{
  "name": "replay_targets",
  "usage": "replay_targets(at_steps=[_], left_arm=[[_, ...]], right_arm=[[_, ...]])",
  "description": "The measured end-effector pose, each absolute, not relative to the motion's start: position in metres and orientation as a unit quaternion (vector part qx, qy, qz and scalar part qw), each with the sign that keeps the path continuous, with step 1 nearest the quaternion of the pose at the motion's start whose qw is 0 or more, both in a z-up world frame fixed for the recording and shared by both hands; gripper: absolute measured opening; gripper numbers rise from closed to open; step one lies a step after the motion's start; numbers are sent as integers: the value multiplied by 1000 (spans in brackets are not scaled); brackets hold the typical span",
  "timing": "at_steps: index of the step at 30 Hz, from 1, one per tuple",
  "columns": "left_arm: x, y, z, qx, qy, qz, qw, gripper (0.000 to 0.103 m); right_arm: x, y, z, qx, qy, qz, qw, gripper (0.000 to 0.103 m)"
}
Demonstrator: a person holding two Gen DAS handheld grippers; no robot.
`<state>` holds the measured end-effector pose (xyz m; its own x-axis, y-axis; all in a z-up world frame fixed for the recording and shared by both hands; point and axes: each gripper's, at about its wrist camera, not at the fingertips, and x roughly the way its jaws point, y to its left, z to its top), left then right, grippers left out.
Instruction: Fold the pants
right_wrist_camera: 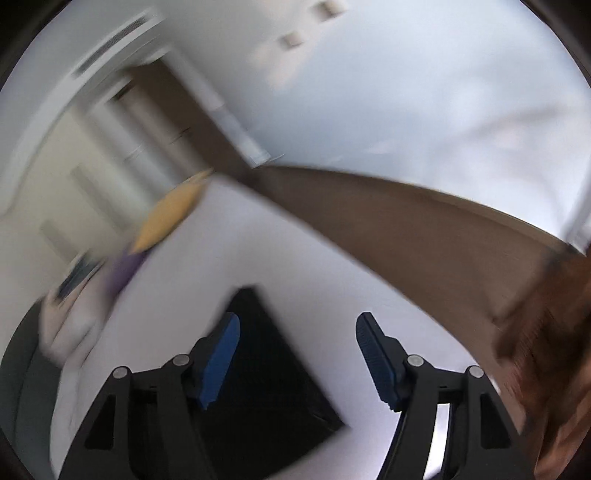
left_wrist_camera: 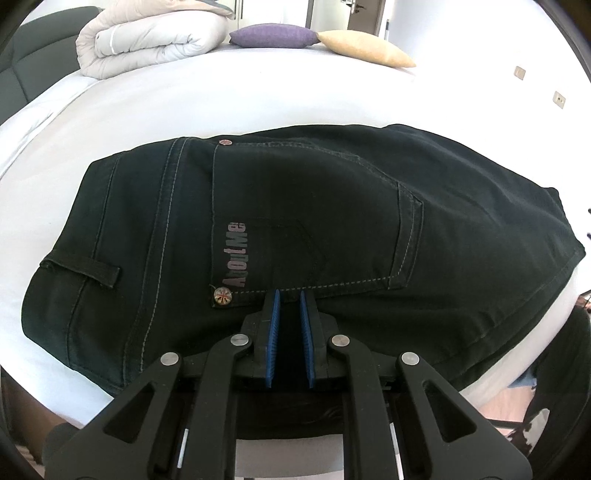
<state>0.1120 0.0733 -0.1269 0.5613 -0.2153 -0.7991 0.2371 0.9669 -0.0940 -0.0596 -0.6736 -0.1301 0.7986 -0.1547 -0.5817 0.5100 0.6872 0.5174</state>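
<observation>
White bed [left_wrist_camera: 258,99], rolled duvet [left_wrist_camera: 147,40], purple cushion [left_wrist_camera: 273,35], yellow cushion [left_wrist_camera: 365,48], white wall [left_wrist_camera: 480,44].

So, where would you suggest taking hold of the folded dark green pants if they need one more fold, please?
Grip the right-hand end of the folded dark green pants, where the stacked layers finish in a stitched edge on the white bed sheet. Come in low from the right, probably with the open right tongs. The left tongs, nearly closed, already sit over the near edge by the back pocket.
</observation>
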Motion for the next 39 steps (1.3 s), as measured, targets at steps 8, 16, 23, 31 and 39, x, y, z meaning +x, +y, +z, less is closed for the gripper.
replay_targets(at_steps=[8, 16, 23, 31, 39], left_arm=[[109, 69, -125, 19, 451, -125, 884, 11], [112, 60, -124, 25, 453, -121, 883, 11], [113, 55, -125, 29, 452, -119, 883, 11], [113, 54, -125, 28, 452, -119, 884, 11], [113, 54, -125, 27, 451, -120, 884, 11]], right_arm=[[28, -697, -131, 296, 344, -48, 890, 42], [51, -701, -156, 252, 398, -57, 880, 42], [63, -674, -149, 177, 403, -55, 896, 35], [71, -634, -141, 48, 417, -70, 905, 16], [73, -613, -144, -17, 418, -120, 900, 5]])
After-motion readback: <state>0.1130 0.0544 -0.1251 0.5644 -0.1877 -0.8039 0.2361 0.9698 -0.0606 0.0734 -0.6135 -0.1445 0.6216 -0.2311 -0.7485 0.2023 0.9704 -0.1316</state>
